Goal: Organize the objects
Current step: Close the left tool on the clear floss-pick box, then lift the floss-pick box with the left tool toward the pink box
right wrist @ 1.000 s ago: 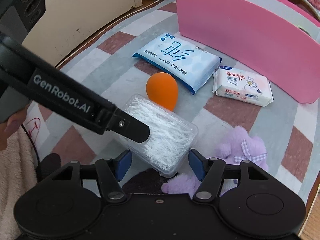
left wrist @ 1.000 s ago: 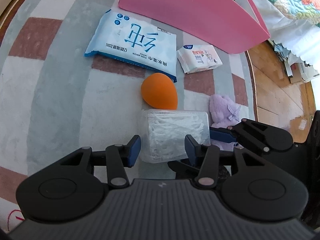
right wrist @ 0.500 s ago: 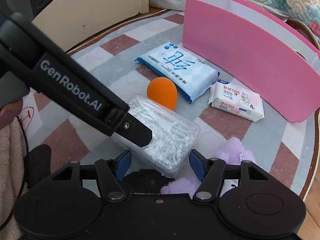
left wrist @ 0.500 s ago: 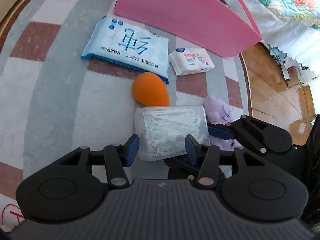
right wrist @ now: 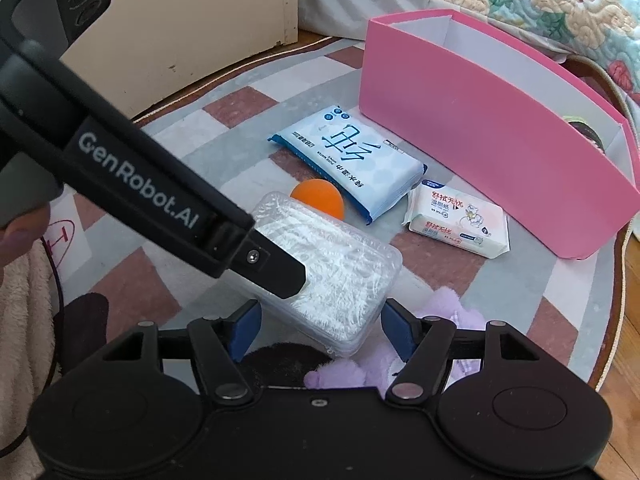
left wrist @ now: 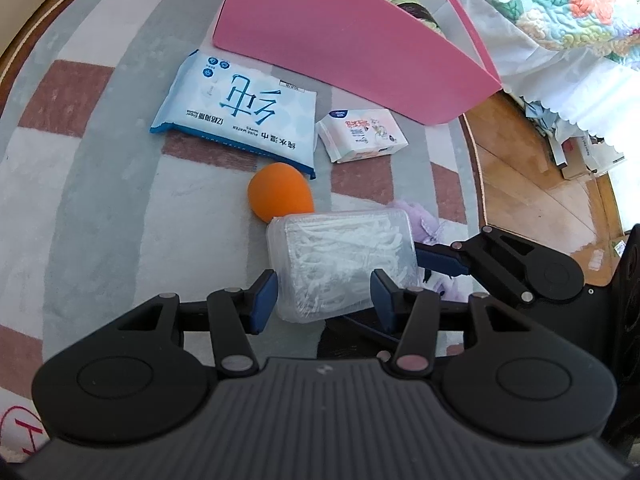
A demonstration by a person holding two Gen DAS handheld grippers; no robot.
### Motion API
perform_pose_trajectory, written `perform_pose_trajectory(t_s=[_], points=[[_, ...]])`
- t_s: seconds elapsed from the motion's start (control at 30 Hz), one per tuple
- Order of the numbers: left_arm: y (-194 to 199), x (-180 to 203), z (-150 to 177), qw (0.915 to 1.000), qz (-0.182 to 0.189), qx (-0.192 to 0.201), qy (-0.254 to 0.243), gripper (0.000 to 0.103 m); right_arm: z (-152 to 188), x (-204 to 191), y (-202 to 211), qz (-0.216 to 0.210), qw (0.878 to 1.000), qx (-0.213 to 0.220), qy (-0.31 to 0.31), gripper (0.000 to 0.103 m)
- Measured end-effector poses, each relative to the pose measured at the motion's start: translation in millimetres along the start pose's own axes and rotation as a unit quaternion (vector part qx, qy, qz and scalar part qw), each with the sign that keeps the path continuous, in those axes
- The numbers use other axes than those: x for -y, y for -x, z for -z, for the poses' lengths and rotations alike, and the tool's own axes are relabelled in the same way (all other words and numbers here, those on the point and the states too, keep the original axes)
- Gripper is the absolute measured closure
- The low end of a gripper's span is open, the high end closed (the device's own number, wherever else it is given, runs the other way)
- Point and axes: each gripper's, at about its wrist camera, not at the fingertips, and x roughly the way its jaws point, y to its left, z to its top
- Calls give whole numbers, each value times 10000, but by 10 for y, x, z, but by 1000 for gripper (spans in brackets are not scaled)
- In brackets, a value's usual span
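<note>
A clear box [left wrist: 344, 262] packed with white floss picks is hanging above a checked rug [left wrist: 100, 208], gripped by the left claw [left wrist: 324, 300]. Its two blue pads are pressing on the box's near end, one on each long side, so this claw is clamped on the box. The box is tilting, its far end pointing away toward an orange sponge [left wrist: 280, 196].

The right claw [right wrist: 320, 330] is sitting just behind and below the same box [right wrist: 340, 280], which lies between its pads. Its jaws have just been opening wider, and the pads are standing clear of the box's sides, not pressing it. In the right wrist view the left claw's dark arm is crossing in from the upper left, its fingertip [right wrist: 280, 272] lying on the box.

On the rug beyond the box, the sponge [right wrist: 320, 198] is lying beside a large blue wipes pack [left wrist: 240, 120], with a small wipes pack [left wrist: 362, 134] to its right. A pink bin [left wrist: 348, 48] is standing behind both packs. A purple plush [right wrist: 448, 316] is lying under the box, near the right claw.
</note>
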Motion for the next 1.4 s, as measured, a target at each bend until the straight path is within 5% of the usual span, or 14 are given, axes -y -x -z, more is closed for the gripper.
perform_pose_trajectory(t_s=[0.5,0.87,1.4], points=[[202,112,-5,9994,249,226,90,54,-60,141,274,-278,9983,473,-192,20],[357,372,-27,9989,-3,445,-171,54,-125,140,466,-81,9978,652,-38,20],[661,600,-162,9960,109,752,-468,54,-250,152,802,259,9937,1091,-23,20]])
